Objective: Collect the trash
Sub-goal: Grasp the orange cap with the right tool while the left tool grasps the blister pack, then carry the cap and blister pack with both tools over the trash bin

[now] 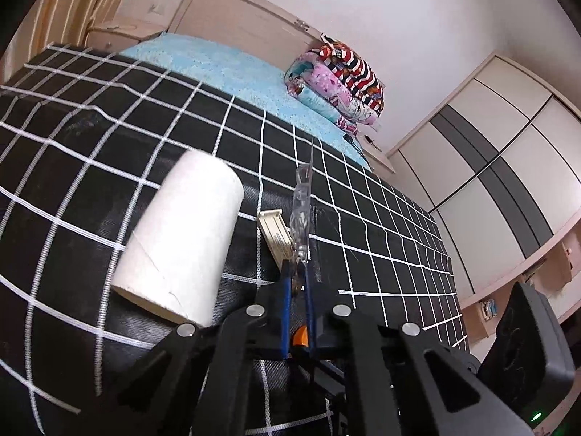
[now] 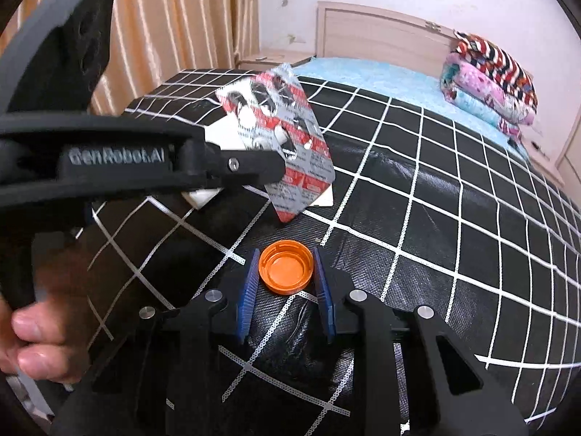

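Note:
My left gripper (image 1: 298, 270) is shut on a used blister pack (image 1: 301, 214), seen edge-on in the left wrist view. In the right wrist view the same pack (image 2: 290, 138), silver foil with red print, hangs from the left gripper (image 2: 279, 170) above the black grid cloth (image 2: 435, 189). My right gripper (image 2: 285, 272) has an orange bottle cap (image 2: 286, 271) between its blue pads (image 2: 247, 290), lifted a little above the cloth. A white paper roll (image 1: 181, 236) lies on the cloth left of the left gripper. A small cream box (image 1: 276, 234) lies behind the pack.
The cloth covers the foot of a bed with a light blue sheet (image 1: 232, 69) and folded colourful blankets (image 1: 341, 80). A wardrobe (image 1: 490, 167) stands to the right, curtains (image 2: 181, 14) to the left. A white flat item (image 2: 218, 134) lies under the pack.

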Action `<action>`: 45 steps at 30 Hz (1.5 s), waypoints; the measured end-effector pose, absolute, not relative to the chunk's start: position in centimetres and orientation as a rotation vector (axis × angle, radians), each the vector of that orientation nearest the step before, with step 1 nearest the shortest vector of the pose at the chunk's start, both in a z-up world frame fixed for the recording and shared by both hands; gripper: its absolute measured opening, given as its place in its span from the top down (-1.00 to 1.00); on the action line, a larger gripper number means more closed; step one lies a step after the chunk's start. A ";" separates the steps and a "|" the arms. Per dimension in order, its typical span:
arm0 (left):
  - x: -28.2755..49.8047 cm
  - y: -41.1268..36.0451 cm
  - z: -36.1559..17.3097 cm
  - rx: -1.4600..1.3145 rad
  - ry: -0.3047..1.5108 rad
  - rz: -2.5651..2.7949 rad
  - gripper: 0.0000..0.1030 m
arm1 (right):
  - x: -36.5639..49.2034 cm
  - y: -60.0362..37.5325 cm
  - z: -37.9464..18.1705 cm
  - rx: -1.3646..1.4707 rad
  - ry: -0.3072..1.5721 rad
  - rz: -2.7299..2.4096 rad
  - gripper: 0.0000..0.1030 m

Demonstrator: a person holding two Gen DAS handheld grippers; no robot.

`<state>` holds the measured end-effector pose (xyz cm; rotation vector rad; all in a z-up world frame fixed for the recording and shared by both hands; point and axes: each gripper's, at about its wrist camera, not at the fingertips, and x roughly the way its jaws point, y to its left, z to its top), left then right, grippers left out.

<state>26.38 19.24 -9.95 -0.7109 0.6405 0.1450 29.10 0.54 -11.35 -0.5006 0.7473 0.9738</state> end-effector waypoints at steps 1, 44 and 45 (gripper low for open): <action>26.0 19.2 -9.7 -0.702 0.639 0.155 0.88 | 28.8 0.5 -11.3 -0.514 0.732 0.970 0.43; 7.3 6.8 -5.0 -0.402 0.655 0.063 0.88 | 15.4 -12.2 -7.5 -0.431 0.601 0.990 0.42; 6.9 6.1 -5.4 -0.391 0.669 0.050 0.88 | 15.1 -12.5 -7.8 -0.433 0.607 0.989 0.43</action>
